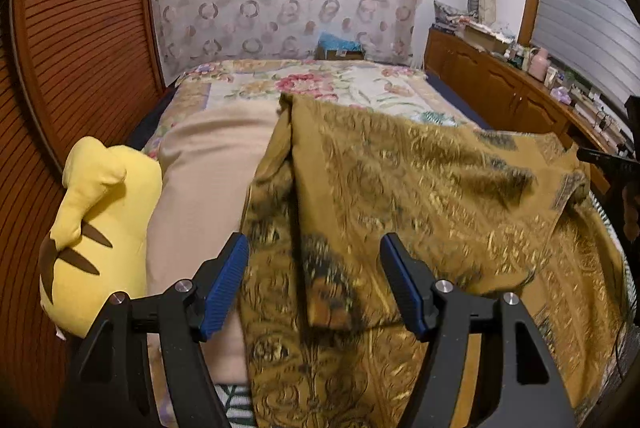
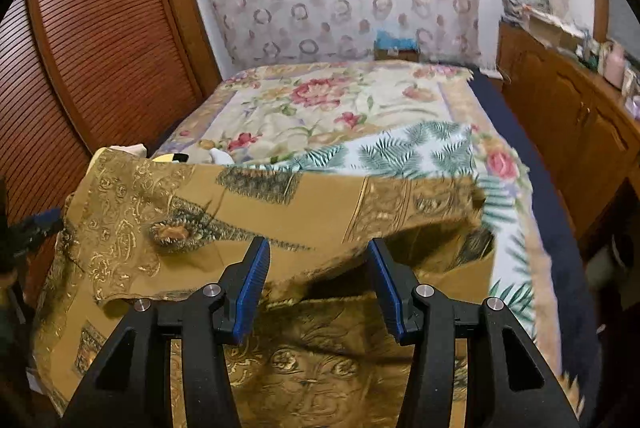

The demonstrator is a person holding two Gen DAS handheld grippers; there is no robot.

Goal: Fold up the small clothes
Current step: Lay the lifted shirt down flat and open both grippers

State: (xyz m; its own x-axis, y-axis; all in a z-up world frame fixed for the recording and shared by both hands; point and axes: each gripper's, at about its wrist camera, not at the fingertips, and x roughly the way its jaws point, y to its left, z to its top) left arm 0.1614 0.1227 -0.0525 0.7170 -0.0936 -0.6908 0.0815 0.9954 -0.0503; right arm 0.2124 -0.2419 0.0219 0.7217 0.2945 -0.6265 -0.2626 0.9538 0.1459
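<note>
A mustard-gold patterned garment [image 1: 420, 196] lies on the bed, with one layer folded over another; it also shows in the right wrist view [image 2: 248, 212]. My left gripper [image 1: 314, 268] is open just above the garment's near left part, nothing between its blue pads. My right gripper [image 2: 318, 270] is open above the garment's near edge, where the upper layer's rim sags. The right gripper's tip [image 1: 600, 158] shows at the left wrist view's right edge, and the left gripper's tip [image 2: 38, 224] at the right wrist view's left edge.
The bed has a floral cover [image 2: 320, 100] and a palm-print cloth [image 2: 420, 148]. A yellow plush toy [image 1: 100, 228] and a beige pillow [image 1: 208, 180] lie on the left. A slatted wooden wardrobe [image 1: 80, 48] stands left, a cluttered wooden sideboard [image 1: 500, 84] right.
</note>
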